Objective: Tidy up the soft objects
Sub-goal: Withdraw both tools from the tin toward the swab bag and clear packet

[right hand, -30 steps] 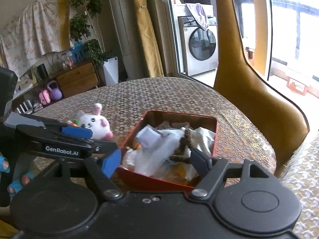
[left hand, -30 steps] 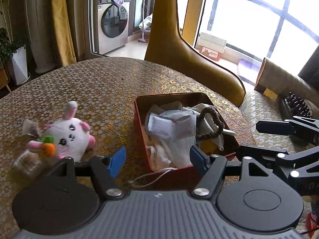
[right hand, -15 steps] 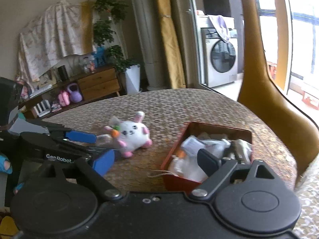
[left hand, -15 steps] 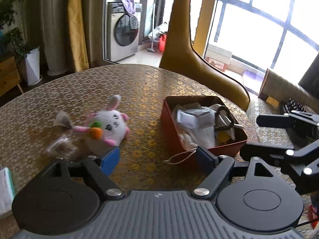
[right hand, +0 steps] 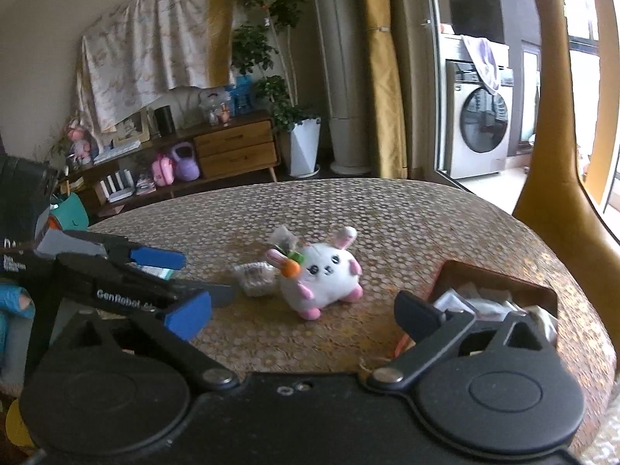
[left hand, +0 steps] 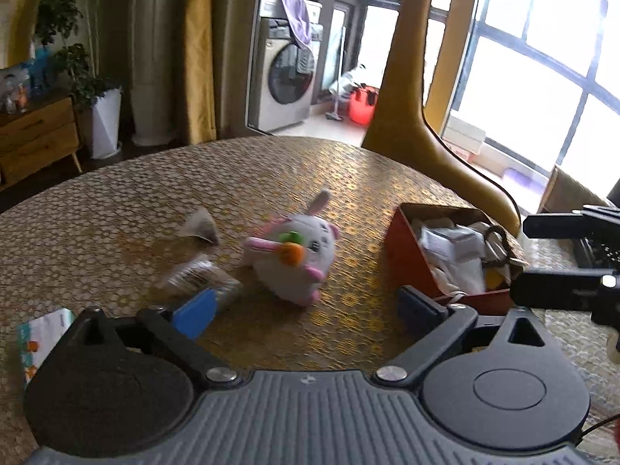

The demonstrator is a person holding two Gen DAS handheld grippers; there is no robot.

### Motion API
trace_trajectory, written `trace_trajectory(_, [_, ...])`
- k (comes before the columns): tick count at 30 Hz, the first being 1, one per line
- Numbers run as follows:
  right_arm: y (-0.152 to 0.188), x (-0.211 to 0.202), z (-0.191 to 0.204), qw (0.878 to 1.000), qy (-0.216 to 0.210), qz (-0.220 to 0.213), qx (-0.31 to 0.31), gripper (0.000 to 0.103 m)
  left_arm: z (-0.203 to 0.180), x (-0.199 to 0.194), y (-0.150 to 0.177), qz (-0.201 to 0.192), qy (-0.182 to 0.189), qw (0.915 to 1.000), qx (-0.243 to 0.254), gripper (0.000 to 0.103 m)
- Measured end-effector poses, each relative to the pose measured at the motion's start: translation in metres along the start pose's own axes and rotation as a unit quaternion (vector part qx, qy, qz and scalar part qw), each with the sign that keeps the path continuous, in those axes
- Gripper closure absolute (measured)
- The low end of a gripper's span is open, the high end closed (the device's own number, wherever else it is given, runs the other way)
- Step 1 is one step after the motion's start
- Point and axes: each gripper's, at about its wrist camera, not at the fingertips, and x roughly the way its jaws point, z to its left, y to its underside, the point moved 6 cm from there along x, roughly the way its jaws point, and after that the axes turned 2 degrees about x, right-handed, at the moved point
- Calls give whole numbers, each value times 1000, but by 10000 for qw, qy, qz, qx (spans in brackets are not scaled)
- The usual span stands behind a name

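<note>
A white plush bunny [left hand: 294,257] with pink ears and an orange carrot lies on the gold patterned table [left hand: 271,170]; it also shows in the right wrist view [right hand: 323,271]. A red tin box [left hand: 410,255] holding soft white items and a bead bracelet stands to its right, and shows in the right wrist view [right hand: 500,281]. My left gripper [left hand: 306,312] is open and empty, just short of the bunny. My right gripper [right hand: 304,316] is open and empty, near the bunny and the box.
A clear plastic packet [left hand: 197,273] and a small folded pouch [left hand: 201,226] lie left of the bunny. A tissue pack [left hand: 42,333] lies at the table's near left. A mustard chair [left hand: 434,143] stands behind the box. The left gripper [right hand: 155,257] shows in the right wrist view.
Both grippers have swung left, away from the red box and toward the bunny, which now sits between the fingers in both views. Both stay open.
</note>
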Motion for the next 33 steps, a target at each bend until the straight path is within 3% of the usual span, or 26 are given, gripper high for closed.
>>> trace_trajectory(14, [-55, 90, 30, 9981, -308, 535, -14, 1, 63, 30, 11, -19, -340, 9985, -422, 2])
trace_trajectory(22, [-66, 159, 27, 9931, -279, 1128, 148, 1, 87, 67, 21, 161, -369, 9956, -840, 2])
trace_trajectory(33, [-72, 248, 29, 9839, -160, 1762, 267, 2, 101, 119, 23, 406, -882, 9860, -1356, 2])
